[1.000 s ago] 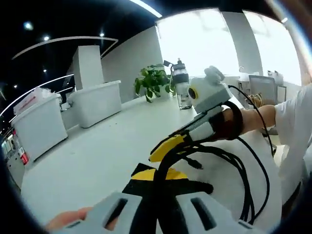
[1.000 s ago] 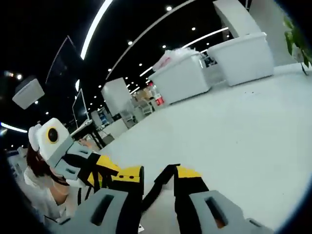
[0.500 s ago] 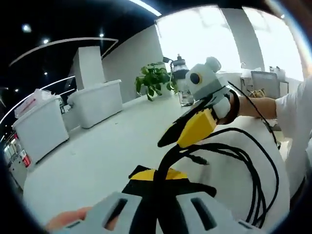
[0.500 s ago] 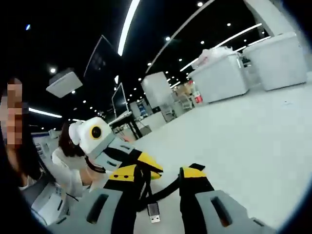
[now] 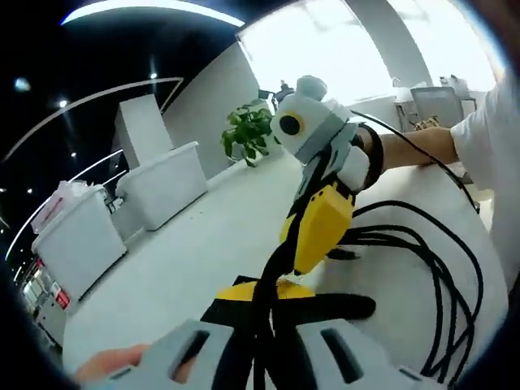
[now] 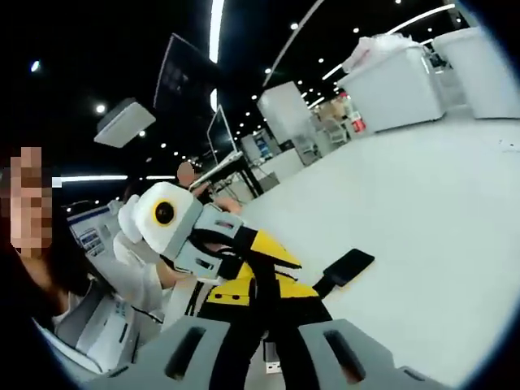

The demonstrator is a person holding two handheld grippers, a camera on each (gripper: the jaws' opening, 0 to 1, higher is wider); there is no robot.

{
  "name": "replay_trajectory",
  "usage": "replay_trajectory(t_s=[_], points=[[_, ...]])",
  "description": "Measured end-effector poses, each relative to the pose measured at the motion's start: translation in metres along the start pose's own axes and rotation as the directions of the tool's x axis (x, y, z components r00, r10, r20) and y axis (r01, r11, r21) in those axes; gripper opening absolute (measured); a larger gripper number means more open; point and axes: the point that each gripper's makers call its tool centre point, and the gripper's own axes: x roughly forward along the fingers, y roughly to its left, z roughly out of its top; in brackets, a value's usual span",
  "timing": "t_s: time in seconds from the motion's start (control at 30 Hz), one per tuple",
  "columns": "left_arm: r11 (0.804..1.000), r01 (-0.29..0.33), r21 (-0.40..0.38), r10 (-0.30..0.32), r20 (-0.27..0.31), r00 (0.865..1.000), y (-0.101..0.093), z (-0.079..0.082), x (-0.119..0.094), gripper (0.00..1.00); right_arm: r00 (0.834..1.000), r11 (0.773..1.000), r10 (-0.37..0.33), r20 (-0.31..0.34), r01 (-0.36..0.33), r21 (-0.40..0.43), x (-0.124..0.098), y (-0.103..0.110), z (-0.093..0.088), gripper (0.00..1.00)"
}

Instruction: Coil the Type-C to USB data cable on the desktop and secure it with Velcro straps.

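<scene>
Overhead, strip lights; both grippers pinch the black cable above the white desktop (bins behind).

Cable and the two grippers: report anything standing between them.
Nothing visible does. The left gripper is shut on the black cable, and the right gripper is shut on the same cable, both above the white desktop.

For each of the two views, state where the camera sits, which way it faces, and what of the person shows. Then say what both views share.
Left gripper view: rides the left gripper, facing across the white table toward a plant; a forearm shows.
Right gripper view: rides the right gripper, facing the person's sleeve.
Shared: the black cable, each other's gripper, the white bins.
</scene>
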Motion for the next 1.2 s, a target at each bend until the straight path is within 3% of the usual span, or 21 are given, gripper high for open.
replay_trajectory(t_s=[0.13, 0.23, 0.47, 0.63, 0.8, 0.87, 0.93, 1.03, 1.1, 1.2], points=[[1.0, 0.014, 0.012, -0.014, 0.024, 1.0, 0.0, -0.001, -0.004, 0.17, 0.999, 0.999, -0.042, 0.002, 0.042, 0.014, -0.002, -0.009, -0.002, 0.06], [0.998, 0.014, 0.063, -0.013, -0.011, 1.0, 0.001, -0.011, -0.005, 0.17, 0.998, 0.997, -0.056, 0.002, 0.056, 0.044, -0.004, -0.015, -0.005, 0.06], [0.995, 0.006, 0.096, -0.006, 0.001, 1.0, 0.004, -0.008, -0.004, 0.17, 0.997, 0.996, -0.082, -0.002, 0.082, 0.037, -0.004, -0.019, -0.007, 0.07], [0.997, 0.01, 0.07, -0.011, 0.012, 1.0, 0.008, -0.009, -0.007, 0.19, 0.997, 0.996, -0.08, -0.011, 0.08, 0.04, -0.004, -0.021, -0.011, 0.08], [0.998, 0.006, 0.062, -0.008, 0.031, 0.999, 0.012, -0.007, -0.009, 0.19, 0.995, 0.995, -0.1, -0.027, 0.1, 0.01, -0.003, -0.027, -0.018, 0.12], [0.997, 0.004, 0.071, -0.007, 0.035, 0.999, 0.012, -0.006, -0.009, 0.19, 0.992, 0.992, -0.124, -0.031, 0.123, -0.029, -0.005, -0.032, -0.019, 0.19], [0.998, 0.001, 0.07, -0.004, 0.036, 0.999, 0.01, -0.008, -0.007, 0.18, 0.989, 0.985, -0.149, 0.016, 0.149, -0.09, -0.007, -0.034, -0.012, 0.3], [0.998, 0.002, 0.067, -0.003, 0.024, 1.0, 0.009, -0.012, -0.005, 0.17, 0.988, 0.982, -0.149, 0.044, 0.153, -0.11, -0.009, -0.031, -0.004, 0.26], [1.0, 0.0, 0.03, -0.001, 0.034, 0.999, 0.01, -0.012, -0.004, 0.17, 0.984, 0.975, -0.157, 0.086, 0.169, -0.147, -0.011, -0.032, 0.004, 0.26], [0.995, 0.049, -0.092, -0.042, 0.075, 0.996, 0.004, -0.009, -0.001, 0.17, 0.985, 0.969, -0.165, 0.058, 0.173, -0.175, -0.006, -0.031, -0.006, 0.23]])
